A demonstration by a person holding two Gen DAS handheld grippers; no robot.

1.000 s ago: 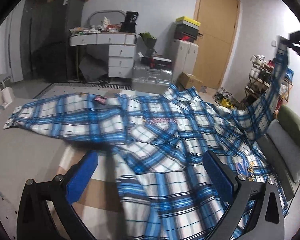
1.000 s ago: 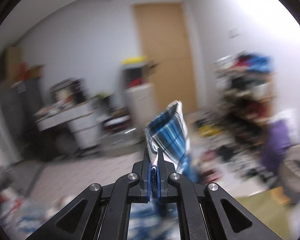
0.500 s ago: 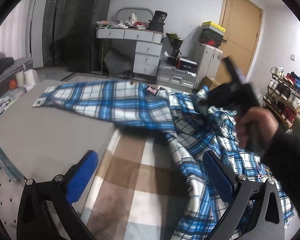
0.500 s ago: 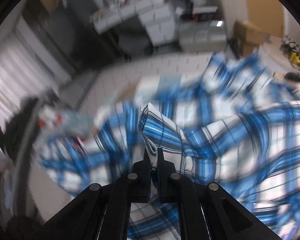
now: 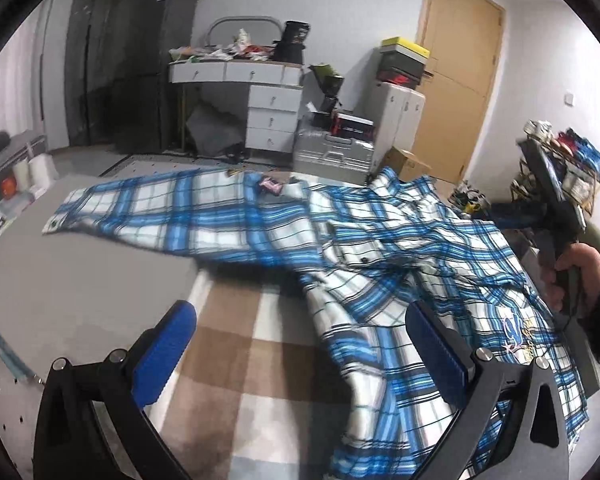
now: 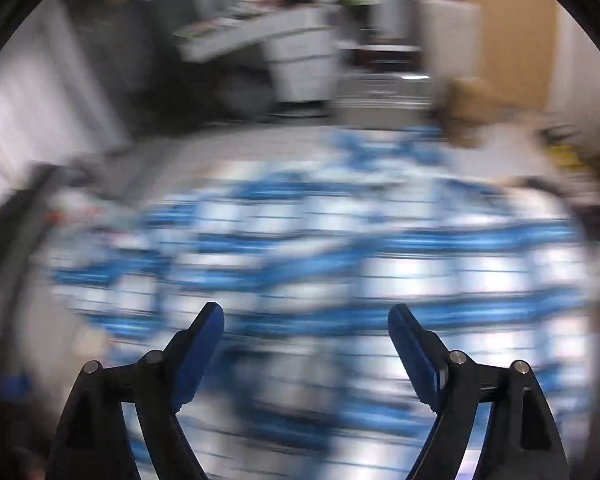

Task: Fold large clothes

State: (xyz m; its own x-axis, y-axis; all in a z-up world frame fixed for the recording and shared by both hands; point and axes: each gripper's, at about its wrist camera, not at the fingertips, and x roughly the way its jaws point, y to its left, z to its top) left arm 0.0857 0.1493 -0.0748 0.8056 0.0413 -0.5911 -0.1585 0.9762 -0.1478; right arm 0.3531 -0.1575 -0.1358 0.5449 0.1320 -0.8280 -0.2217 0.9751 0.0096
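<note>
Two grippers, both with jaws spread wide and nothing between the blue pads.

Nearest, left wrist view: left gripper, fingers apart, raised over a brown-and-cream checked cover on the bed. Blue left pad above the checked cover; right pad above the lower part of the plaid shirt.

Right wrist view: right gripper, fingers apart, empty, above the same shirt. Heavy motion blur; fabric detail unreadable.

Shirt position: blue-and-white plaid, spread across the bed, front up, partly on the checked cover and partly on the grey sheet. One sleeve stretched flat to the left across the grey sheet, cuff at the far left end. Button placket visible mid-body. Embroidered logo on the right-hand portion. Small pink-and-black tag at the collar area on the far edge.

Right edge of left wrist view: right hand wrapped around the black handle of the right gripper, tool raised clear of the fabric.

Beyond the bed: silver hard case on the floor, cardboard box beside it. White drawer desk with clutter on top. Dark wardrobe to the left. White cabinet stacked with boxes. Wooden door at the far wall. Loaded shoe rack at far right.
</note>
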